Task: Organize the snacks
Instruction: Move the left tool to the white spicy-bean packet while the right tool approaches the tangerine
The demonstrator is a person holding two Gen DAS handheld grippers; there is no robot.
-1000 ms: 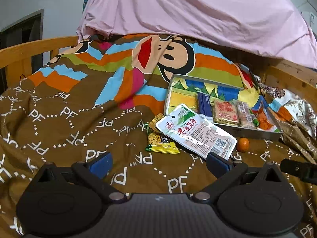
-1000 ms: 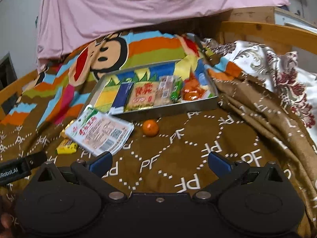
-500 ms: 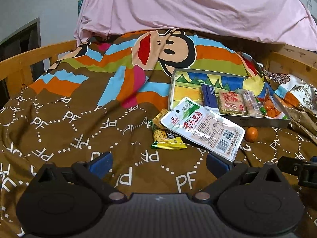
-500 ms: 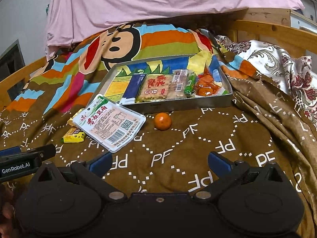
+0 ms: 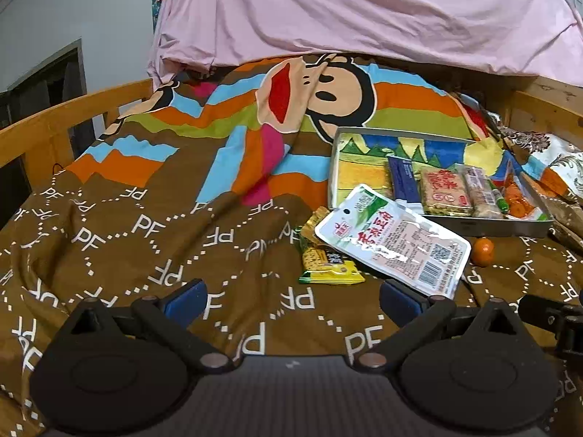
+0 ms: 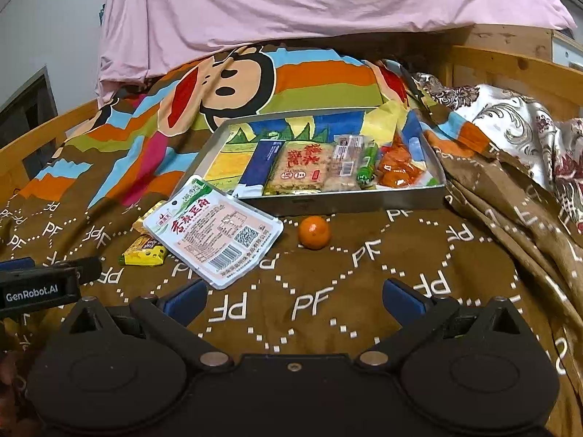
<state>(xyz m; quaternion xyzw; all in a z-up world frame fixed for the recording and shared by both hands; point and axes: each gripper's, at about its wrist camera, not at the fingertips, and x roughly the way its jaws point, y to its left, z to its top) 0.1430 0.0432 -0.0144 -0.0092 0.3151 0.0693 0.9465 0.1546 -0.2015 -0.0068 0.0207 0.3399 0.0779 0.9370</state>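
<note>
A metal tray [image 5: 503,226] [image 6: 349,202] on the bed holds several snack packets in a row. In front of it lie a large white tofu packet [image 5: 393,242] [image 6: 215,231], a small yellow snack bar [image 5: 329,267] [image 6: 144,251] partly under that packet, and a small orange [image 5: 482,251] [image 6: 314,232]. My left gripper [image 5: 291,298] hovers open just short of the yellow bar and the packet. My right gripper [image 6: 295,296] is open too, nothing between its fingers, a short way in front of the orange. The left gripper's side shows at the left edge of the right wrist view.
A brown blanket [image 5: 145,240] with a cartoon monkey covers the bed. A pink sheet [image 6: 291,7] hangs behind. Wooden bed rails [image 5: 54,127] [image 6: 510,69] run along both sides. A floral quilt [image 6: 517,123] is bunched at the right of the tray.
Both grippers have pulled back and risen slightly, so the tray and loose snacks sit further off and more centred. Nothing was grasped or moved.
</note>
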